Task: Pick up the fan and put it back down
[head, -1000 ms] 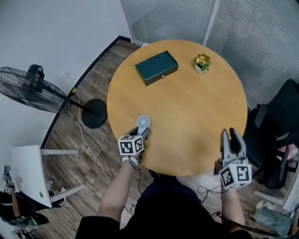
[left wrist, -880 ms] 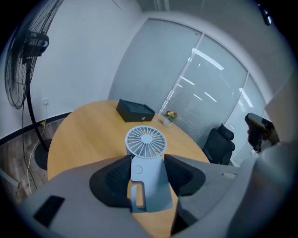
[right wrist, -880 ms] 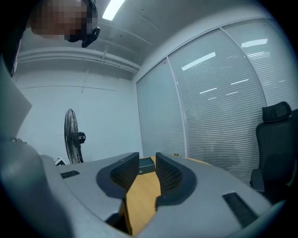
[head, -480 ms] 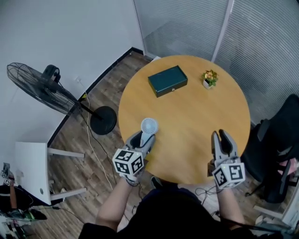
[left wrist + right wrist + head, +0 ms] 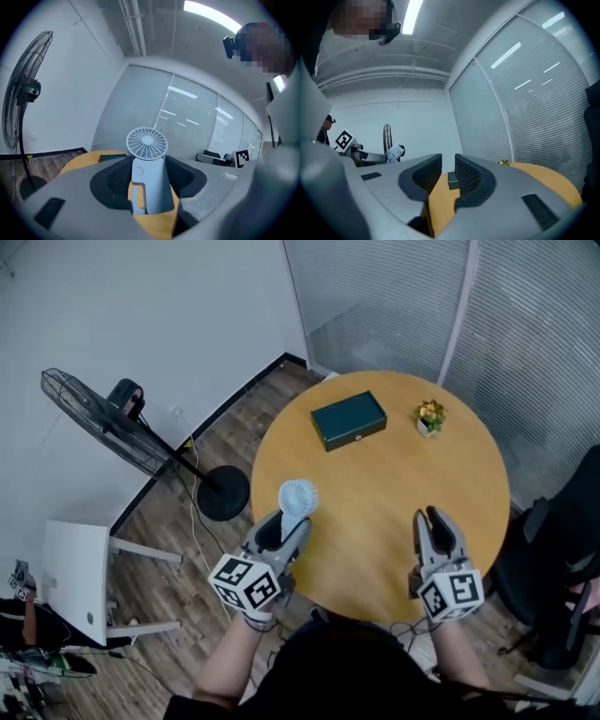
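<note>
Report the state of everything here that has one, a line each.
handheld fan: lifted clear of the table, upright, clamped by its handle.
left gripper: shut on the handheld fan.
right gripper: empty, jaws have just been closing, narrow gap left.
green box: lid closed, flat on the table.
potted plant: upright on the table.
floor fan: standing; whether it runs, cannot tell.

Seen from overhead, the handle of the fan [image 5: 298,497] disappears between the fingers [image 5: 263,534] of the left gripper [image 5: 284,527], so only its round head shows. In the left gripper view the green box [image 5: 112,158] is a mere sliver behind one finger. The black chair [image 5: 562,549] runs off the right edge. The little plant [image 5: 430,415] on the surface [image 5: 375,484] is too small to tell its kind.
</note>
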